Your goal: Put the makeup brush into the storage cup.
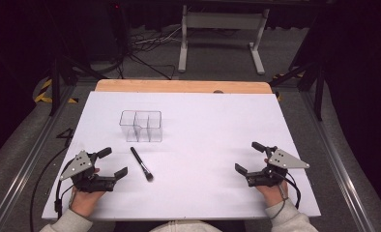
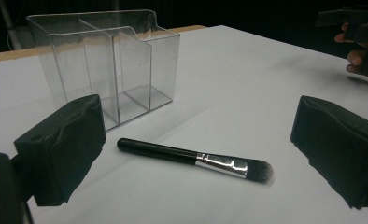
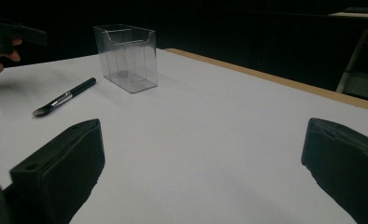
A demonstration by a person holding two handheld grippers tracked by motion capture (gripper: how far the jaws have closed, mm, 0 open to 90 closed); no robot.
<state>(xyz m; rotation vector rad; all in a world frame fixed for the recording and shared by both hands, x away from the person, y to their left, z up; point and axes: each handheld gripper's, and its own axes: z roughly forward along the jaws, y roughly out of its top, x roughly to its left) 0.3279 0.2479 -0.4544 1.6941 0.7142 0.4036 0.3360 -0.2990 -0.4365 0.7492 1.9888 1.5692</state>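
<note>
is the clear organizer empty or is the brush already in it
Empty. The clear organizer stands upright with bare compartments, and the brush lies flat on the white table in front of it.

I work over a white sheet (image 1: 203, 159) that covers nearly the whole table; a strip of its wooden top (image 1: 179, 86) shows bare along the far edge. Beyond it, on the grey floor (image 1: 217, 58), stands a white metal frame (image 1: 222, 21), with loose cables (image 1: 145, 46) to its left. Yellow-and-black tape (image 1: 44, 92) marks the floor at the far left.
</note>
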